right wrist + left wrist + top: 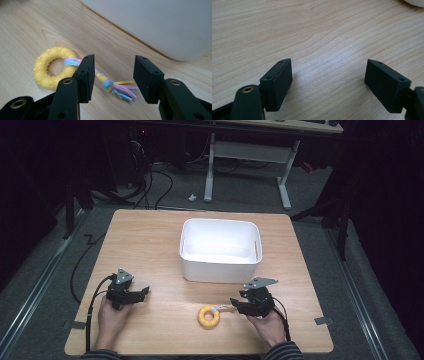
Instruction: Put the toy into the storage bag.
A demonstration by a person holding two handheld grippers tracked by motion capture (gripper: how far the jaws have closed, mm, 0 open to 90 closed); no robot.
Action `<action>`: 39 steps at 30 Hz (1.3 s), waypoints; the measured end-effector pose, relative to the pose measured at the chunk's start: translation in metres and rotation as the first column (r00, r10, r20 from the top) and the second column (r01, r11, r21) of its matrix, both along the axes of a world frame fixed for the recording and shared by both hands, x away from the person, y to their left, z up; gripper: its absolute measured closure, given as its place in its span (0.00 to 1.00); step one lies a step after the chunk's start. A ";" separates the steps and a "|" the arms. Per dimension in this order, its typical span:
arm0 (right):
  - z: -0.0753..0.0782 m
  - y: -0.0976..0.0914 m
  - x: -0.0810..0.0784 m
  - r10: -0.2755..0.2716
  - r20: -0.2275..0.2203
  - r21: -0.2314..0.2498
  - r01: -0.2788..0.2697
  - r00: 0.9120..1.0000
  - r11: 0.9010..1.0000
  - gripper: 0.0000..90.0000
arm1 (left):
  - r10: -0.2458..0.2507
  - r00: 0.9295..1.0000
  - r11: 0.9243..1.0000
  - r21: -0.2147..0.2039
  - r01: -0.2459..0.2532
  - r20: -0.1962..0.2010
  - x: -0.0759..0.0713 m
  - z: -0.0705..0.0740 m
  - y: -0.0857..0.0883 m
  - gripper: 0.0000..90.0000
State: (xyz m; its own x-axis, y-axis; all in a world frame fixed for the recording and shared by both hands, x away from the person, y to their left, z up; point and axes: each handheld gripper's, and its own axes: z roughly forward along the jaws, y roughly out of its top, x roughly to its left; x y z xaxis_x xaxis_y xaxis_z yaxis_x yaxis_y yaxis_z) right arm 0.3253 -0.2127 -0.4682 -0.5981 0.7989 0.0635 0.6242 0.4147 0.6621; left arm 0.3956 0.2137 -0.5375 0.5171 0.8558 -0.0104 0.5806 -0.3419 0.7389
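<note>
- High view: one white bin (220, 251) stands mid-desk (145, 240), far of one yellow ring toy (208, 316) lying near the front edge.
- No brand, label or writing is readable anywhere.
- Right gripper (113, 75): fingers apart, straddling the toy's pastel tassel (120, 87), not clamped on it.
- Left gripper (328, 81), at the near left: fingers wide apart over bare wood.
- Two grippers, each held in one hand.

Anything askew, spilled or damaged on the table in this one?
Nothing stands out. The white bin sits upright on the table, and the yellow ring toy lies flat and intact, its tassel between the right gripper's open jaws.
</note>
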 end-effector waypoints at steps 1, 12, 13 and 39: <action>0.000 0.003 0.000 0.007 -0.003 -0.004 -0.007 1.000 1.000 0.58 | 0.000 1.000 1.000 0.000 0.000 0.000 0.000 0.000 0.000 0.25; -0.001 0.025 -0.004 0.082 -0.014 0.002 -0.082 0.996 0.997 0.58 | 0.001 1.000 1.000 0.001 -0.001 0.001 0.000 0.000 0.000 0.25; -0.001 0.027 -0.004 0.087 -0.018 0.001 -0.087 0.996 0.996 0.58 | 0.001 1.000 1.000 0.000 -0.001 0.001 0.000 0.000 0.000 0.25; -0.011 0.069 0.004 0.199 -0.099 -0.071 -0.206 0.975 0.976 0.57 | 0.001 1.000 1.000 0.000 -0.001 -0.001 0.001 0.000 0.000 0.25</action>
